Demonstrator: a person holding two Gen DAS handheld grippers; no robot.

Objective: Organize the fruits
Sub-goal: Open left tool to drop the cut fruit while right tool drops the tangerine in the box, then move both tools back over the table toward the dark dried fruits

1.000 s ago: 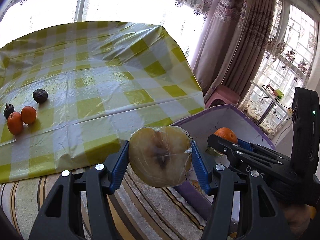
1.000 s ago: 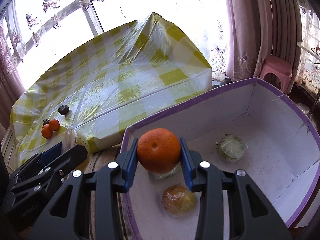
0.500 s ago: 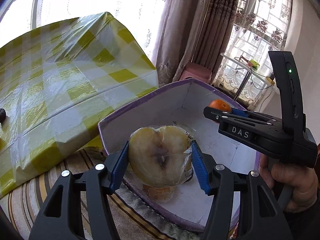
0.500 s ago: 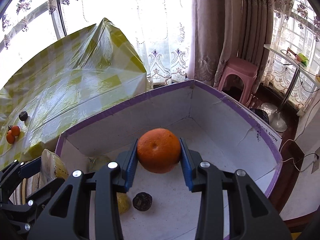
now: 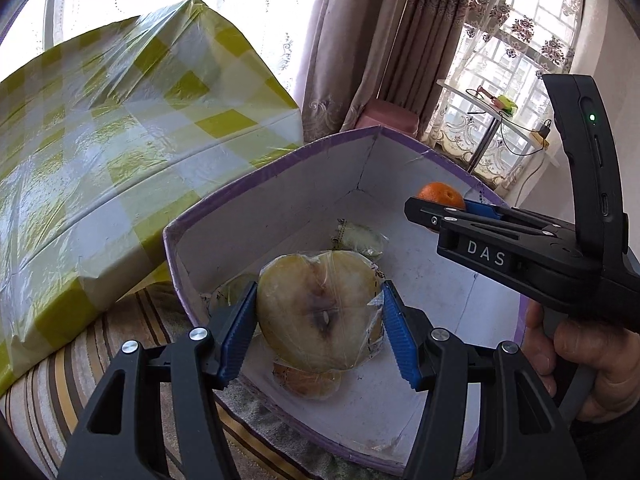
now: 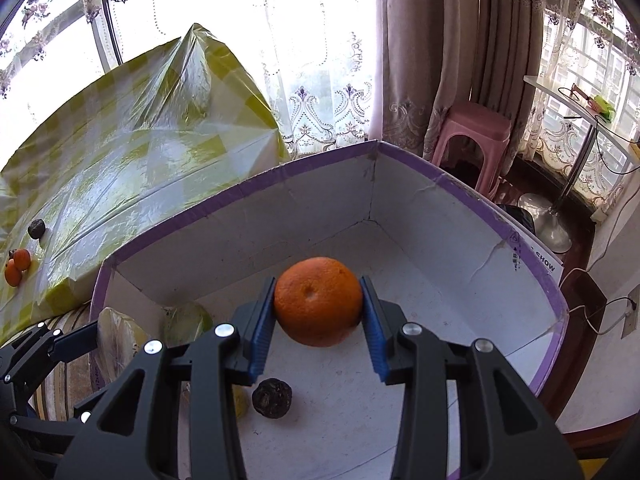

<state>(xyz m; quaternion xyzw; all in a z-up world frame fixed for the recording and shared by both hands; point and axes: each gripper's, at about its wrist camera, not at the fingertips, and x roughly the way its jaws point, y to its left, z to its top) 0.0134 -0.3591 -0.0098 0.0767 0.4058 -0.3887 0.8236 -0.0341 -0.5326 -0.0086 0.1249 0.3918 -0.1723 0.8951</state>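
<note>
My left gripper is shut on a plastic-wrapped yellowish fruit half, held above the near left corner of a white box with a purple rim. My right gripper is shut on an orange over the middle of the same box. In the left wrist view the right gripper and its orange hang to the right. On the box floor lie wrapped greenish fruit, a wrapped orange-coloured piece and a dark wrinkled fruit.
A table under a yellow checked cloth stands left of the box, with two small orange fruits and a dark one on it. A pink stool and curtains stand behind. A person's hand grips the right gripper's handle.
Both grippers swung right, away from the table, and came over the box with their fruit still held. In the last half second they only edged further in.
</note>
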